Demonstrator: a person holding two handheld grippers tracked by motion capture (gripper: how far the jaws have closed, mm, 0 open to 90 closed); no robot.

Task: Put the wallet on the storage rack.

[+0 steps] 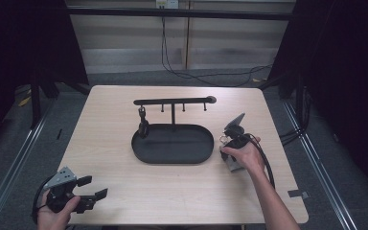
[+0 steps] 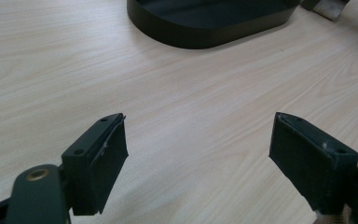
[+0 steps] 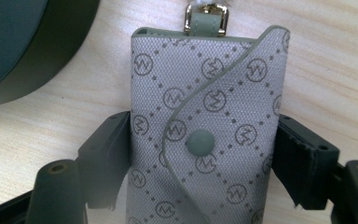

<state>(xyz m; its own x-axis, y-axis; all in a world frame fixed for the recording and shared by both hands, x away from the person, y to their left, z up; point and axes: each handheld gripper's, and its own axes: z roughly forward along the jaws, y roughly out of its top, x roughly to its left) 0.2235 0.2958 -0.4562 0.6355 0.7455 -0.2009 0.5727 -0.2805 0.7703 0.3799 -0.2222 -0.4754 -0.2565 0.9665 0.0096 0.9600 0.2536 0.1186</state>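
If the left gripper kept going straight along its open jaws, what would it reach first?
Probably the black oval tray. The left gripper points across bare table toward the tray's near wall, with nothing between them. Depth is hard to judge.

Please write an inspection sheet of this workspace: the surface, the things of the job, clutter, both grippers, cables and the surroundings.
Surface: light wooden table, no damage seen.
Job's things: grey patterned fabric key pouch with a snap button and a metal buckle, lying flat right of the black oval metal tray. The black hook rack stands in the tray; a small dark item hangs from its left hook.
Clutter: nothing seen.
Grippers: right gripper has its jaws on both sides of the pouch, pads against its edges. Left gripper wide open over bare wood, near the table's front left corner.
Cables: black cable trails from the right gripper; more cables on the floor behind.
Surroundings: grey floor, dark curtains at both sides.
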